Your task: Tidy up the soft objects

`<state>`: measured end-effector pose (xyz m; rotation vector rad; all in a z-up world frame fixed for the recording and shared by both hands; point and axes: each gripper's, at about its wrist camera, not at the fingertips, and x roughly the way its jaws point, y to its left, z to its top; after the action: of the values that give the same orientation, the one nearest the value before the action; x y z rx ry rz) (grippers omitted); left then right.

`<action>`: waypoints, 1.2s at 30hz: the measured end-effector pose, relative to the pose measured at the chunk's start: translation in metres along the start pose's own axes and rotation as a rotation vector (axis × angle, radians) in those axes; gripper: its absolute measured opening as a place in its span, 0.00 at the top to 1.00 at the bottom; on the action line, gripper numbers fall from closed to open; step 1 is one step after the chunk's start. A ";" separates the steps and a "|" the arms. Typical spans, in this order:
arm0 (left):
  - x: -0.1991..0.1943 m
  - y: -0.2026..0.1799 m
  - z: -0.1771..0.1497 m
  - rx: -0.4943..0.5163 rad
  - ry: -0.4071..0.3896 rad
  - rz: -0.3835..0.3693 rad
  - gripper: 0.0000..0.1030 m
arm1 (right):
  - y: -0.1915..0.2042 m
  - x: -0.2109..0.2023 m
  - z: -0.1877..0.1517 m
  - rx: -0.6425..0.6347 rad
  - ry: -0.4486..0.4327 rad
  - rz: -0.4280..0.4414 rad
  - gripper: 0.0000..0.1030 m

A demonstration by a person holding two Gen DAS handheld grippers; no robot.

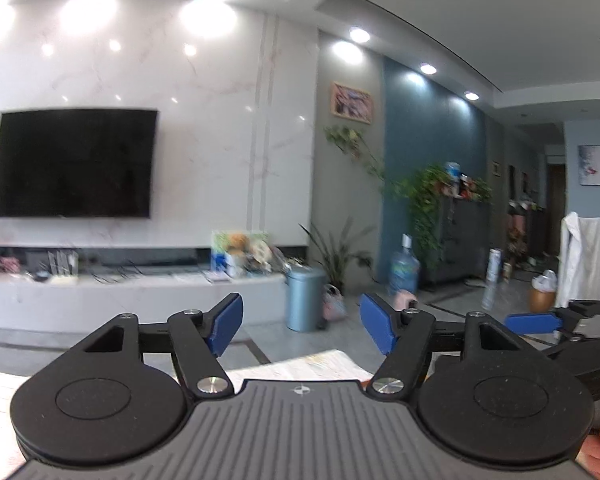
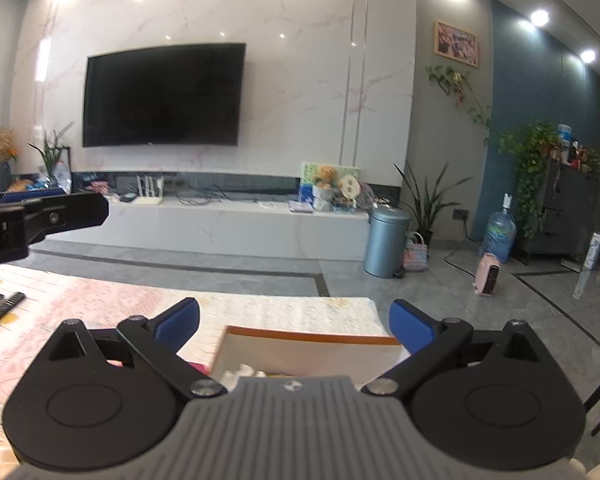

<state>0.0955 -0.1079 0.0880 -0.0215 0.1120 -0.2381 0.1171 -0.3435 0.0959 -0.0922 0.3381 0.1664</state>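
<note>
The left gripper (image 1: 302,326) is held level above the table (image 1: 320,364), its blue pads spread wide with nothing between them. The right gripper (image 2: 294,326) is likewise spread wide and holds nothing.

In the right wrist view an open box (image 2: 312,350) with an orange rim sits on the patterned cloth (image 2: 140,308) right under that gripper, at 6 o'clock. White soft items (image 2: 240,372) show in the box's near left corner, and a bit of pink (image 2: 198,367) lies just beside the box's left wall; both are mostly hidden by the gripper body, so what they are cannot be told. A dark remote (image 2: 0,308) lies on the cloth at 9 o'clock, with the left gripper's side above it.

Ahead, at 12 o'clock, a black TV (image 2: 164,94) hangs on the marble wall over a long low console (image 2: 220,224) with cables and a bouquet (image 2: 326,184). At 3 o'clock stand a blue bin (image 2: 386,240), a woven basket (image 2: 416,254), a water jug (image 2: 500,232), a pink heater (image 2: 488,274) and leafy plants (image 2: 536,160).
</note>
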 end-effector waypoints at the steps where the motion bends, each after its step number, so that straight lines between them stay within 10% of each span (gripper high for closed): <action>1: -0.005 -0.001 -0.001 0.003 -0.005 0.018 0.20 | 0.004 -0.006 -0.001 0.009 -0.007 0.011 0.03; 17: -0.052 0.001 -0.070 0.137 0.068 0.227 0.00 | 0.050 -0.034 -0.076 0.156 0.077 0.074 0.03; 26: -0.046 0.029 -0.124 -0.043 0.285 0.289 0.00 | 0.069 -0.023 -0.145 0.149 0.158 -0.002 0.03; 36: -0.057 0.034 -0.153 -0.070 0.306 0.316 0.00 | 0.067 -0.030 -0.167 0.168 0.084 -0.005 0.03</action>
<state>0.0308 -0.0627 -0.0590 -0.0360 0.4246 0.0801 0.0240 -0.3017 -0.0550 0.0658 0.4346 0.1289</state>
